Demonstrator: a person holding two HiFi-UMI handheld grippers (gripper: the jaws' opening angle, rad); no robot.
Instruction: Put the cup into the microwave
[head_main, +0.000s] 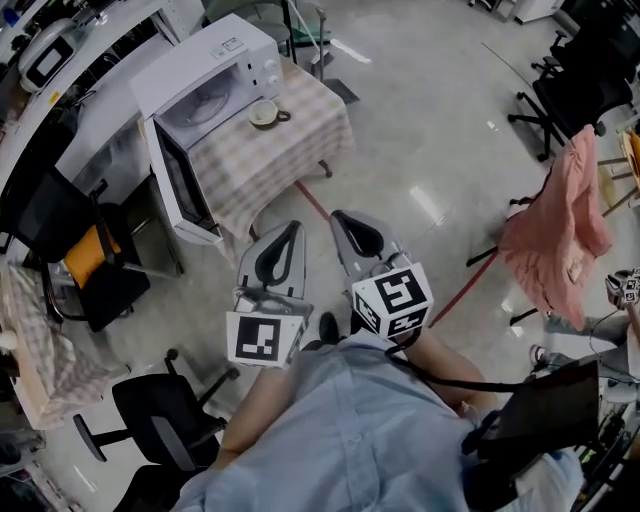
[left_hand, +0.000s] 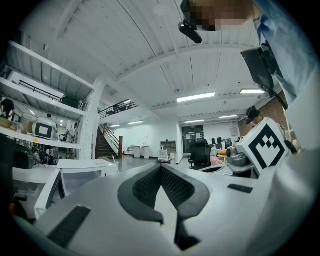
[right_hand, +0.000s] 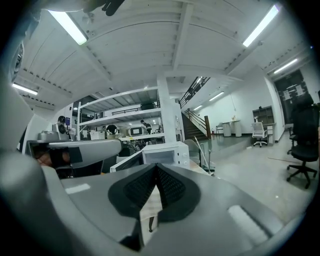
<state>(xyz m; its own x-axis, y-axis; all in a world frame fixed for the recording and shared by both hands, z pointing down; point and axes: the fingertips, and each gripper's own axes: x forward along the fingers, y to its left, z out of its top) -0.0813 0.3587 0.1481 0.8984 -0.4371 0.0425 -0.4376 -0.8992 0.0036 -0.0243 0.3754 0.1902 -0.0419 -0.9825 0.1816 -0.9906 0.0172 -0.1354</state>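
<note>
A beige cup (head_main: 265, 113) stands on the checked tablecloth (head_main: 290, 150) just right of the white microwave (head_main: 205, 80), whose door (head_main: 182, 190) hangs open toward me. Both grippers are held side by side over the floor, well short of the table and pointing at it. My left gripper (head_main: 290, 230) has its jaws together with nothing between them, as its own view shows (left_hand: 161, 168). My right gripper (head_main: 346, 219) is likewise shut and empty (right_hand: 156, 166). The microwave (right_hand: 162, 154) shows just beyond the right jaws. The cup is hidden in both gripper views.
A red line (head_main: 315, 205) runs across the floor under the grippers. A black office chair (head_main: 165, 415) stands at lower left, and a chair with an orange pad (head_main: 90, 255) is beside the microwave door. A pink cloth (head_main: 560, 235) hangs over a chair at right. Shelves (head_main: 60, 60) line the left.
</note>
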